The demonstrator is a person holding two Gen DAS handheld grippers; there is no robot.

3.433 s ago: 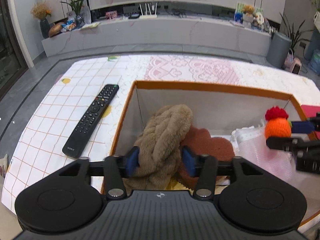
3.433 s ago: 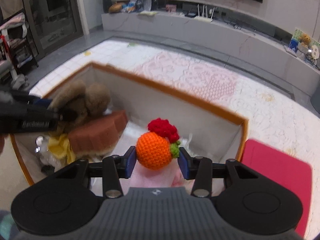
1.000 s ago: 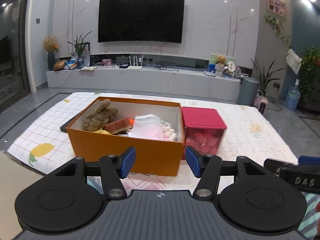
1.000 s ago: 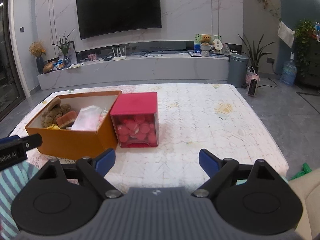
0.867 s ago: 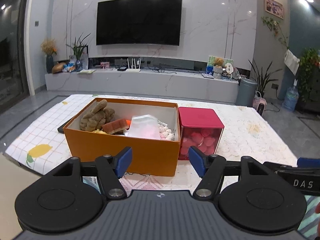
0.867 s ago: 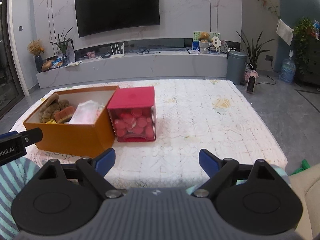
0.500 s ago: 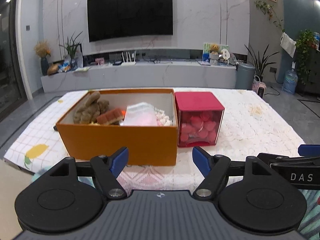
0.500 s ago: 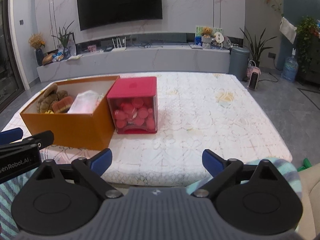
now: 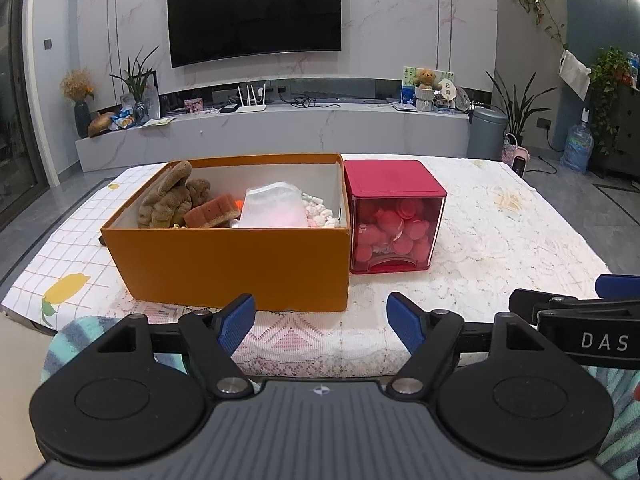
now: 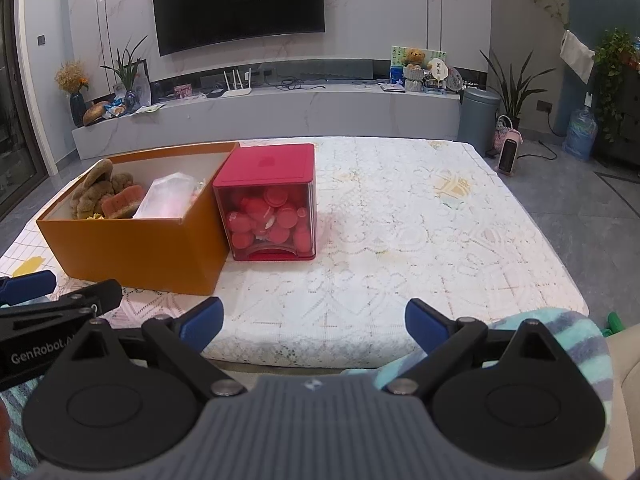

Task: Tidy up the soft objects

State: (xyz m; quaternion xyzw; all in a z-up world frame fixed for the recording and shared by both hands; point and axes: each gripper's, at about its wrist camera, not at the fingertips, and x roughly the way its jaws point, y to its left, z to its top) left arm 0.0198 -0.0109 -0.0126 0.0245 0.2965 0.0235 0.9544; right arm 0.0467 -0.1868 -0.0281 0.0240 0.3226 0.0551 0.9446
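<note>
Looks like we're basically at the wrap-up stage here. Our left gripper (image 9: 320,318) hangs off the near edge of the table with its blue fingers spread apart and nothing between them, and our right gripper (image 10: 314,320) is the same deal, spread even wider and empty. Both sit well apart from the boxes.

All the soft stuff is in the open orange cardboard box (image 9: 224,256) on the lace-covered table (image 10: 420,240): a fuzzy brown plush toy (image 9: 170,200) at the left end, a rust-brown sponge (image 9: 212,212) leaning next to it, then a clear plastic bag with something pink inside (image 9: 276,212), and some small pale bits along the right wall that we can't make out. A tiny speck of orange shows behind the sponge.

Touching the box's right side is a red-lidded clear cube container (image 10: 268,204) full of round red pieces, lid on.

We don't see any loose soft things left on the table, so we'd guess the next move is just a quick look around or calling it done.
</note>
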